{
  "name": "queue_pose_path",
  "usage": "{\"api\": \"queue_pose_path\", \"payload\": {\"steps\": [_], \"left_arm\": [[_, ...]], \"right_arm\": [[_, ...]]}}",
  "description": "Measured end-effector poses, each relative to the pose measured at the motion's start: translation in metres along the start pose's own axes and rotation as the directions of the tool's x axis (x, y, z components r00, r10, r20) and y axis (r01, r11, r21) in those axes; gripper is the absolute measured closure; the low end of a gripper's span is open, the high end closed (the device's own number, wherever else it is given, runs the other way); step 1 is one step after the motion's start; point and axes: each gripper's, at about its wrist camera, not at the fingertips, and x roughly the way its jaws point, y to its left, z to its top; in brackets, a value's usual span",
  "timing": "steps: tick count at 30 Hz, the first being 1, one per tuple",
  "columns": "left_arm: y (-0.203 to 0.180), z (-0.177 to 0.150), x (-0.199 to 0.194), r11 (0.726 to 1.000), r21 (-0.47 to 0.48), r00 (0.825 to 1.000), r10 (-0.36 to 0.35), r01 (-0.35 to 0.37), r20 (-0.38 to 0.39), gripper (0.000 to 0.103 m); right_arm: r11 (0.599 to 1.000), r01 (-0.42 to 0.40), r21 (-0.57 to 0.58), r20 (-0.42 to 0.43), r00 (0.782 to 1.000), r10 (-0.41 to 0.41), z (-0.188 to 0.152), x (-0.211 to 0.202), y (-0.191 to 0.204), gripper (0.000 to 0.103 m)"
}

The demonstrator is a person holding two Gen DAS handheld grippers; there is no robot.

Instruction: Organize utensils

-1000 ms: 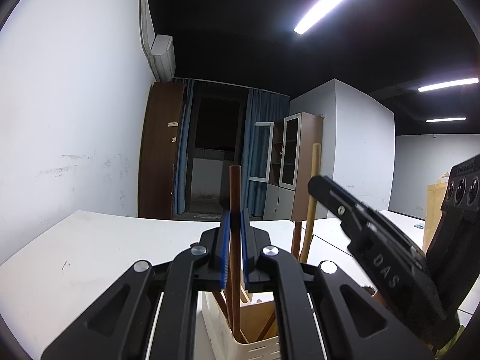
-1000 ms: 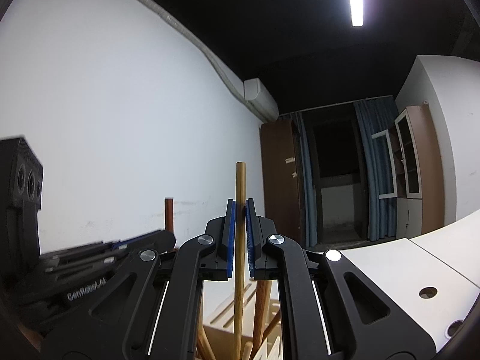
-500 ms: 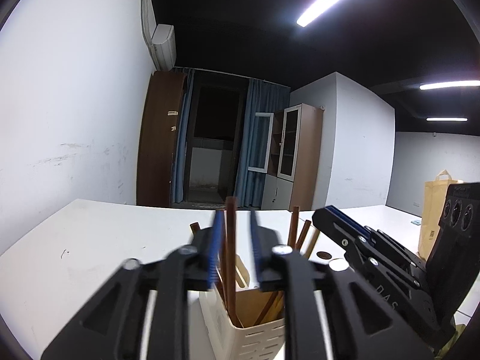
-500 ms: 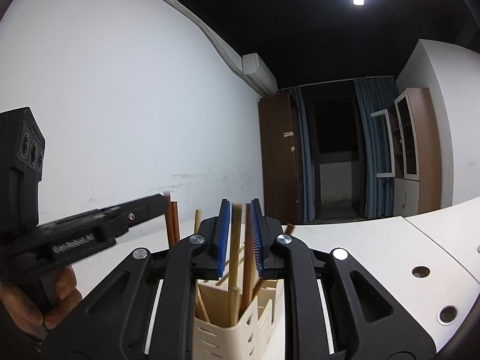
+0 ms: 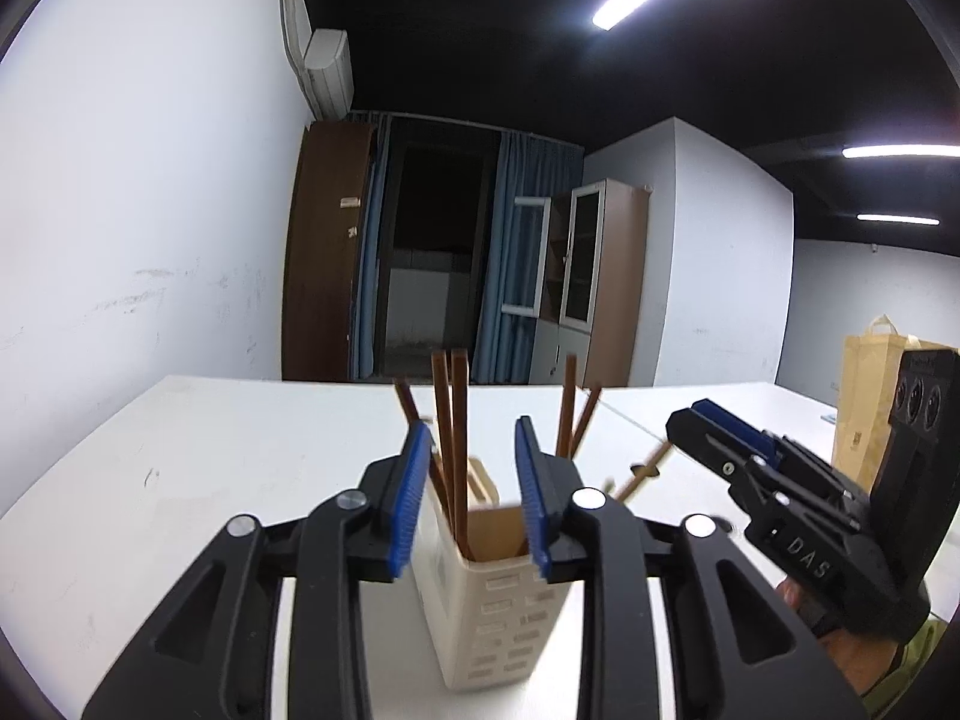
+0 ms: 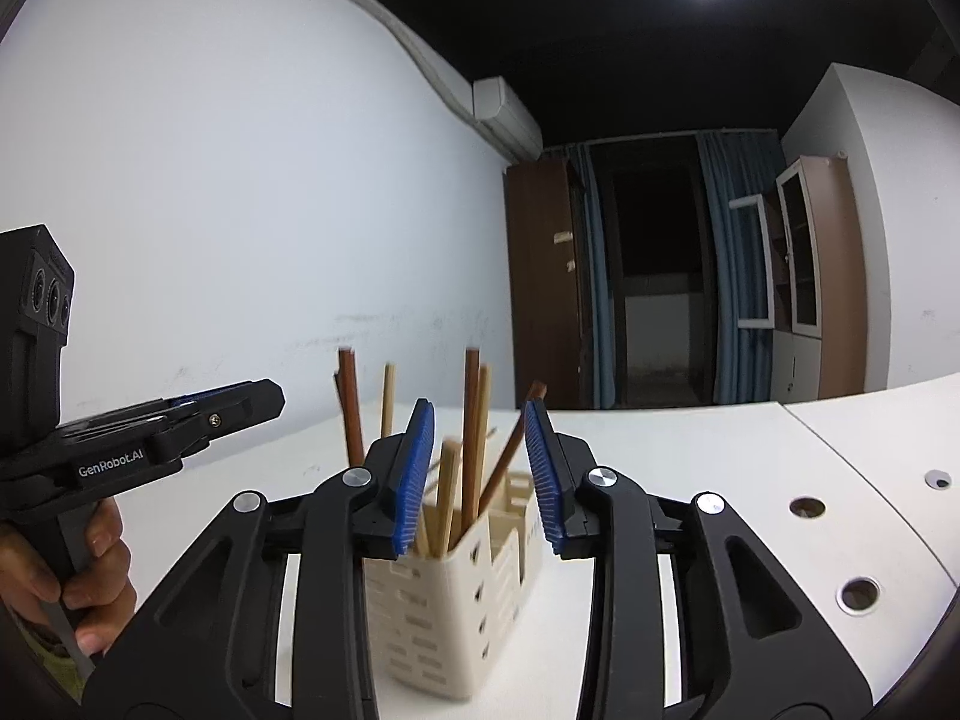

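A cream slotted utensil holder [image 5: 498, 606] stands on the white table, also in the right wrist view [image 6: 456, 606]. Several dark brown chopsticks [image 5: 451, 438] and light wooden ones [image 6: 445, 480] stand upright in it. My left gripper [image 5: 471, 495] is open and empty just above the holder. My right gripper [image 6: 480, 477] is open and empty above it from the other side. Each gripper shows in the other's view, the right one [image 5: 714, 429] and the left one [image 6: 240, 399]. A light wooden utensil [image 5: 645, 468] lies on the table behind the holder.
The white table [image 5: 228, 456] runs back to a white wall. Round cable holes [image 6: 858, 594] dot its right part. A brown paper bag [image 5: 870, 396] stands at the far right. A cabinet and curtains are far behind.
Both grippers have opened and let go of their chopsticks, which now stand in the holder. Both grippers have drawn back and the holder shows more fully.
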Motion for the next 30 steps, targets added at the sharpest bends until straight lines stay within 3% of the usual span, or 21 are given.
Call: {"api": "queue_pose_path", "payload": {"steps": [3, 8, 11, 17, 23, 28, 30], "left_arm": [[0.0, -0.011, -0.01, 1.0, -0.001, 1.0, 0.008, -0.008, -0.025, 0.068], [0.002, -0.032, -0.016, 1.0, -0.001, 0.996, 0.027, -0.028, -0.082, 0.062], [0.002, -0.044, -0.021, 1.0, 0.001, 0.995, 0.03, -0.03, -0.1, 0.046], [-0.009, -0.063, -0.034, 0.998, 0.054, 0.992, 0.021, -0.014, -0.121, 0.031], [-0.014, -0.073, -0.047, 0.997, 0.075, 0.991, 0.02, -0.01, -0.133, 0.013], [-0.016, -0.08, -0.051, 0.996, 0.082, 0.988, 0.03, -0.018, -0.15, 0.006], [-0.018, -0.081, -0.049, 0.995, 0.094, 0.987, 0.04, -0.026, -0.157, 0.006]], "right_arm": [[1.0, 0.011, -0.001, -0.04, 0.999, -0.012, -0.005, -0.007, 0.001, 0.073], [1.0, 0.019, 0.024, -0.115, 0.993, -0.016, -0.016, -0.018, -0.001, 0.063], [1.0, 0.02, 0.021, -0.149, 0.989, -0.016, -0.023, -0.025, 0.002, 0.055], [1.0, 0.007, 0.012, -0.23, 0.973, -0.004, -0.046, -0.038, 0.011, 0.043], [1.0, 0.019, 0.008, -0.256, 0.966, -0.016, -0.059, -0.051, 0.008, 0.027], [1.0, 0.024, 0.015, -0.229, 0.973, -0.02, -0.058, -0.06, 0.005, 0.009], [1.0, 0.021, 0.015, -0.233, 0.972, -0.017, -0.06, -0.062, 0.003, 0.009]]}}
